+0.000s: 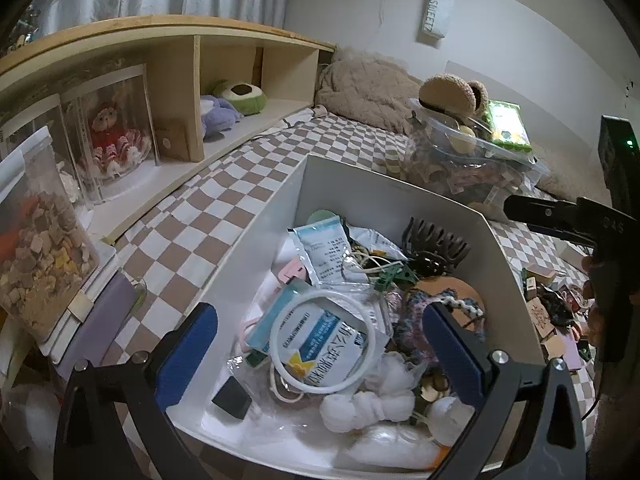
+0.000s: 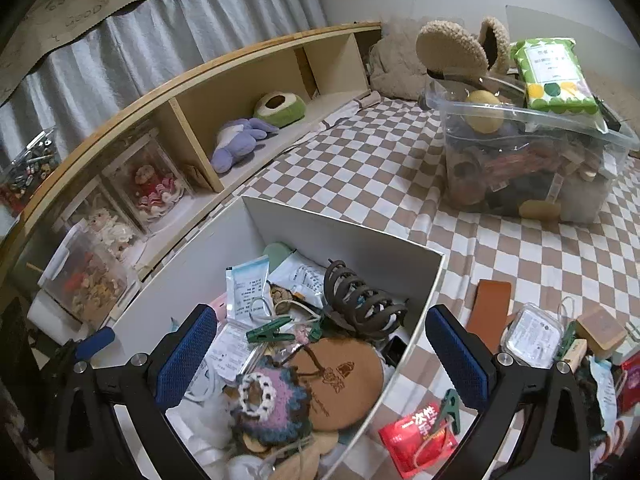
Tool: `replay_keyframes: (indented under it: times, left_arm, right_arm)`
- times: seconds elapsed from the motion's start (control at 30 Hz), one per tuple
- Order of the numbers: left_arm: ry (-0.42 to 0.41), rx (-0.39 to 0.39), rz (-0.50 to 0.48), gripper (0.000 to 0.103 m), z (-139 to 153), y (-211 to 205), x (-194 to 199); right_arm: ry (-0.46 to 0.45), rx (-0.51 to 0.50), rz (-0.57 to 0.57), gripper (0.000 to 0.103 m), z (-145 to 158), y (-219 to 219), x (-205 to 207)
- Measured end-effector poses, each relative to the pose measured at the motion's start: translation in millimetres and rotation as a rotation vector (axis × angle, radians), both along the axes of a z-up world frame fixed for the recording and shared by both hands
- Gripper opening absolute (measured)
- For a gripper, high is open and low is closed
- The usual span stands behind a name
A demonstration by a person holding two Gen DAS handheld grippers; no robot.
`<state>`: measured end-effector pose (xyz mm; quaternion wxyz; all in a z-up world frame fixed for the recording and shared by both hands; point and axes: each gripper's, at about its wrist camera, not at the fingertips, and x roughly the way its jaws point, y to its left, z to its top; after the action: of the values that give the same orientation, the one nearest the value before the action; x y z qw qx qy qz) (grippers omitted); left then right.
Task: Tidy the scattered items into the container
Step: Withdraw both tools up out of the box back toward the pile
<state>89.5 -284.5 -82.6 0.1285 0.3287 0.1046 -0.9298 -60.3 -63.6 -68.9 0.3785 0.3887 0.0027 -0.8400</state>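
The left gripper (image 1: pixel 320 360) is hanging over the white container (image 2: pixel 344 236), jaws spread wide and gripping nothing; below it are lying a white ring (image 1: pixel 322 340) on a printed sachet and some cotton balls (image 1: pixel 368 400), all light and soft. The right gripper (image 2: pixel 322 356) is straddling the container's right wall, its jaws also standing wide and empty. Still outside, on the checkered bedsheet (image 2: pixel 360 168), are waiting a red sachet (image 2: pixel 418 438) with a green clip (image 2: pixel 452 404) just beside it, a brown leather strip (image 2: pixel 490 308) and a clear plastic box (image 2: pixel 532 334). The sachet is looking thin, crinkly and slippery, best pinched across its flat middle; the box is stiff, so its short sides should suit. Further right is sitting a blurred heap, possibly wooden stamps. Along the back are running a wooden shelf (image 2: pixel 240 92) with plush toys and a clear bin (image 2: pixel 532 160).
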Motion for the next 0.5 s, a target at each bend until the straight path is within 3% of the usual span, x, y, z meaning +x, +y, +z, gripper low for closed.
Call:
replay_keyframes:
  times: [0.5]
  left_arm:
    - [0.028, -0.045, -0.007, 0.103, 29.2, 19.0, 18.1]
  right_arm:
    - [0.024, -0.029, -0.012, 0.103, 17.6, 30.6, 22.7]
